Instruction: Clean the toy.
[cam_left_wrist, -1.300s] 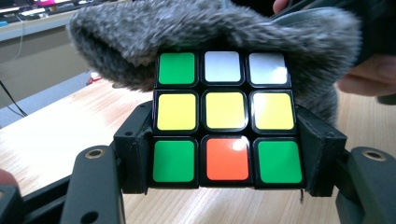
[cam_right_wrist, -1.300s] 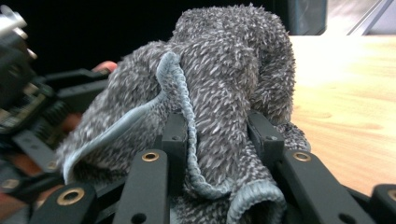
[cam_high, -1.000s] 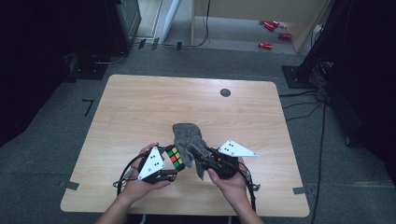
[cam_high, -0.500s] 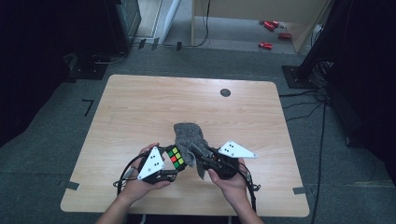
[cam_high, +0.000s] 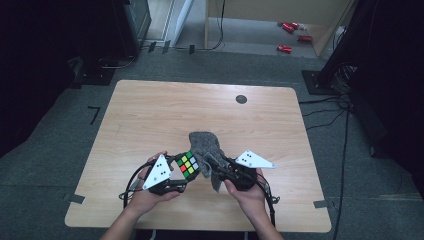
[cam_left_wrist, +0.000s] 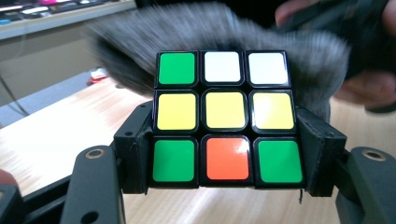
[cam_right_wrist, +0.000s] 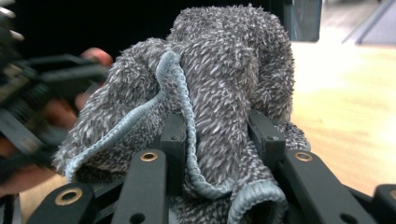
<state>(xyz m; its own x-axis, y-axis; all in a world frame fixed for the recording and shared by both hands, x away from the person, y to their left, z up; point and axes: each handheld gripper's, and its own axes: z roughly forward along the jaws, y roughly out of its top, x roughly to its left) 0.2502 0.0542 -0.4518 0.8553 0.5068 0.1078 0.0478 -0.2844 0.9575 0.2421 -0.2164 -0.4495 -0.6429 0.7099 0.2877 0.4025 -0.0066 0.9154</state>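
Near edge of the counter (cam_high: 150, 110), light wood grain, rounded corners: two forearms come in from below. Left gripper (cam_left_wrist: 224, 140) has its fingers clamped on a puzzle cube (cam_left_wrist: 223, 116), one pad on each side of the bottom row; the face toward the camera reads green, white, white over three yellows over green, orange, green. In the high view the cube (cam_high: 187, 165) sits above the counter's near middle, just beside the cloth.

Right gripper (cam_right_wrist: 217, 135) has its fingers pinched on a grey fuzzy cloth (cam_right_wrist: 219, 84) (pale blue stitched hem curling down the front), the fabric bunched between the pads. From above, the cloth (cam_high: 206, 145) trails from the gripper onto the wood.

Farther back: bare counter, then a small dark round disc (cam_high: 241, 99) near the far edge. Strips of tape at the near corners.

Beyond the counter: grey carpet floor (cam_high: 60, 130), cables along the right, dark stands at either side, a few red objects (cam_high: 285, 48) on the floor by a wooden frame.
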